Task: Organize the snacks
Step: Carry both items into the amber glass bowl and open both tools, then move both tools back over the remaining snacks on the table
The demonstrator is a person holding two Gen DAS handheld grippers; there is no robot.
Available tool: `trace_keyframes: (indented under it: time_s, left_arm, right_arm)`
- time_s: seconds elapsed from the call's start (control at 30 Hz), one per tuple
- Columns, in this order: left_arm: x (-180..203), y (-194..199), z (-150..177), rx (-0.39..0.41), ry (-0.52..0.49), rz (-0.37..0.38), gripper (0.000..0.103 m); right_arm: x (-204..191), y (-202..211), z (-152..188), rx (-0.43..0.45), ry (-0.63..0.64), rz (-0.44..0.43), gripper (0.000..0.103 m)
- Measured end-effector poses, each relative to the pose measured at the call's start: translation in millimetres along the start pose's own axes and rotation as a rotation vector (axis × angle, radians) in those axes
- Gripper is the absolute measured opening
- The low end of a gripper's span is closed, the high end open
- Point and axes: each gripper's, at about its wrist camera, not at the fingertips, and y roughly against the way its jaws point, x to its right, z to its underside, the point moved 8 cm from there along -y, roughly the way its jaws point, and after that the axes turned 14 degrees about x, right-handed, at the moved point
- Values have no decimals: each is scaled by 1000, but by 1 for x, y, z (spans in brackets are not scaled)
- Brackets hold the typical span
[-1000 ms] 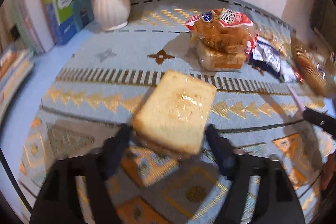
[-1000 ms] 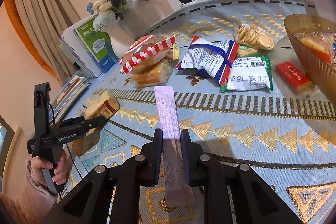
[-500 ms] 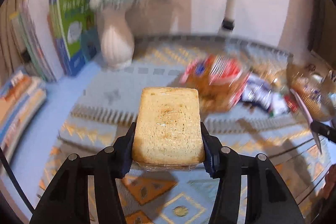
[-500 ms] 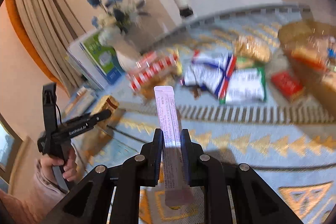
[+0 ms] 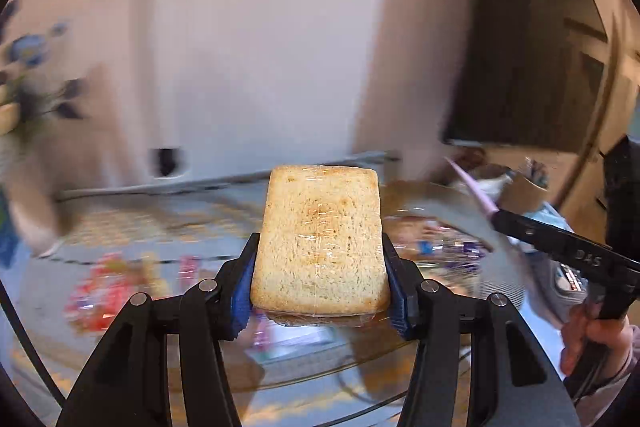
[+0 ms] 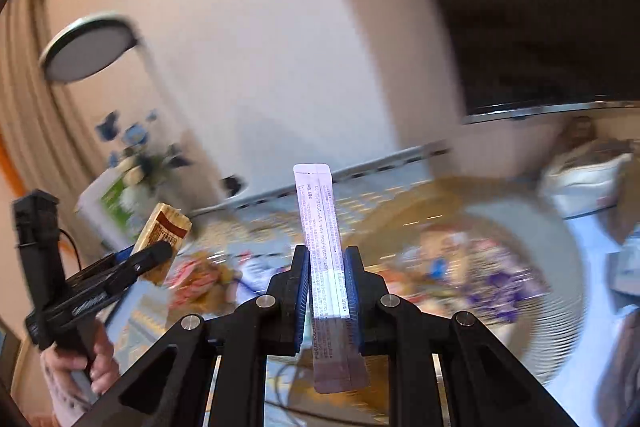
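My left gripper (image 5: 320,259) is shut on a plastic-wrapped slice of toast (image 5: 320,239) and holds it up in the air above the table. It also shows at the left of the right wrist view (image 6: 160,251), with the toast (image 6: 162,231) seen edge-on. My right gripper (image 6: 326,267) is shut on a long pale pink stick sachet (image 6: 322,227) that stands up between the fingers. That gripper (image 5: 496,217) and the sachet (image 5: 468,183) show at the right of the left wrist view. A brown bowl (image 6: 560,267) with snack packets lies below, blurred.
Several snack packets (image 5: 100,299) lie blurred on the patterned table runner below. A vase of blue flowers (image 6: 136,163) and a green book (image 6: 112,199) stand at the back left by the wall. A dark screen (image 5: 528,67) stands at the right.
Both grippers have lifted and tilted up, so the wall fills the views. The left gripper closed on the toast one second ago and carries it rightward toward the bowl.
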Motion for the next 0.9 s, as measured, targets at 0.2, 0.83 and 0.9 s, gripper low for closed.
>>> trace_keyframes:
  time_s: [0.2, 0.83, 0.9]
  left_arm:
    - [65, -63, 42, -139, 26, 88, 72]
    - [-33, -33, 33, -148, -17, -109, 99]
    - [-57, -23, 27, -130, -4, -140, 100]
  right_arm:
    - [57, -10, 11, -81, -58, 93, 20]
    - [-10, -26, 13, -53, -30, 79, 89]
    - [-29, -30, 16, -48, -25, 53, 89]
